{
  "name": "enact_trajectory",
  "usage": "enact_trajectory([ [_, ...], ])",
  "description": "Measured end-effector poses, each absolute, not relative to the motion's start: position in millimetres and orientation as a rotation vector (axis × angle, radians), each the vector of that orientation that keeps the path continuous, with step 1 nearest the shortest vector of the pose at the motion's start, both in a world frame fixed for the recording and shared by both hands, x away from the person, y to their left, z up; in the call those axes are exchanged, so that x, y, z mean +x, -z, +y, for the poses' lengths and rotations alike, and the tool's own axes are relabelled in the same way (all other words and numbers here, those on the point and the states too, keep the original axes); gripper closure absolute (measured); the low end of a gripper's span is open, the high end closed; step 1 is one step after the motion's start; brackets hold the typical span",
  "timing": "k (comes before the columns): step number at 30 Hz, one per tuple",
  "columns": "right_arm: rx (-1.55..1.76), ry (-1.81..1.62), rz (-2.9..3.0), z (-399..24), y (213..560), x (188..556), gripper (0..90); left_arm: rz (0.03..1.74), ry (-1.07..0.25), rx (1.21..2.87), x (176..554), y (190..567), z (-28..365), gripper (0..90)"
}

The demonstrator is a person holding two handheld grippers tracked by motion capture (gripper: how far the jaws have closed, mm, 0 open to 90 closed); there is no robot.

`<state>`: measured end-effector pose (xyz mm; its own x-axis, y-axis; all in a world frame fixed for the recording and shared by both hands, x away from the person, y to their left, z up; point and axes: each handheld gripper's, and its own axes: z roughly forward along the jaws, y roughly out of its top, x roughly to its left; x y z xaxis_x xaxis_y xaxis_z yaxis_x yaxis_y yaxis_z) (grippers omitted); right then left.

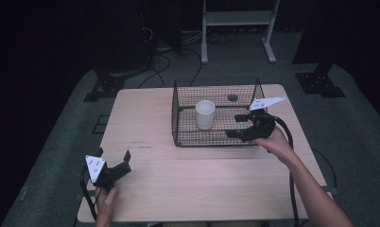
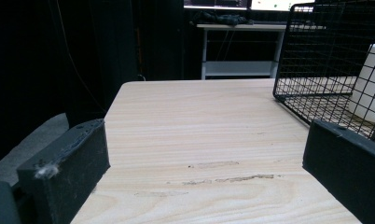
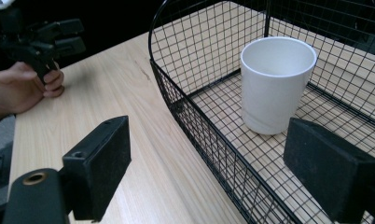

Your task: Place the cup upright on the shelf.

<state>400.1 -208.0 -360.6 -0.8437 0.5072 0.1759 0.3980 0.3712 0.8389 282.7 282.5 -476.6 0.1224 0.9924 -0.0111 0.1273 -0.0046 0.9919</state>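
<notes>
A black wire basket [image 1: 216, 113] stands on the far right half of the light wooden bench [image 1: 145, 127]. Inside it, a white cup [image 1: 205, 114] sits upright on the basket floor, left of centre in the high view, mouth up and with nothing visible inside it. The right hand-held gripper [image 1: 239, 126] is at the basket's right front corner, pointing left toward the cup. In the right gripper view its jaws stand apart and straddle the basket's front wall: one jaw is outside over the bench, the other is inside over the basket floor, with the wire wall running between them. The pads do not press on the wire, and the cup [image 3: 276, 84] is ahead of the inner jaw, clear of both pads, so this gripper holds nothing. The left hand-held gripper [image 1: 113, 158] is near the front left corner of the bench, well apart from the basket, held by the person's left hand [image 1: 107, 198]. Its jaws are spread wide with only bare bench surface between them, as the left gripper view shows; that view also takes in the basket's [image 2: 325, 56] near corner and part of the cup [image 2: 370, 79] behind the mesh at the right.
</notes>
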Motion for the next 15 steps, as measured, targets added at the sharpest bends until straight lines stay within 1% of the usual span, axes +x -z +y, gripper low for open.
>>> enact_trajectory([
  [15, 0.859, -1.472, 2.517, -222, 379, 387, 14.2, 1.210, -1.053, 1.356, 283, 477, 282, 0.0],
])
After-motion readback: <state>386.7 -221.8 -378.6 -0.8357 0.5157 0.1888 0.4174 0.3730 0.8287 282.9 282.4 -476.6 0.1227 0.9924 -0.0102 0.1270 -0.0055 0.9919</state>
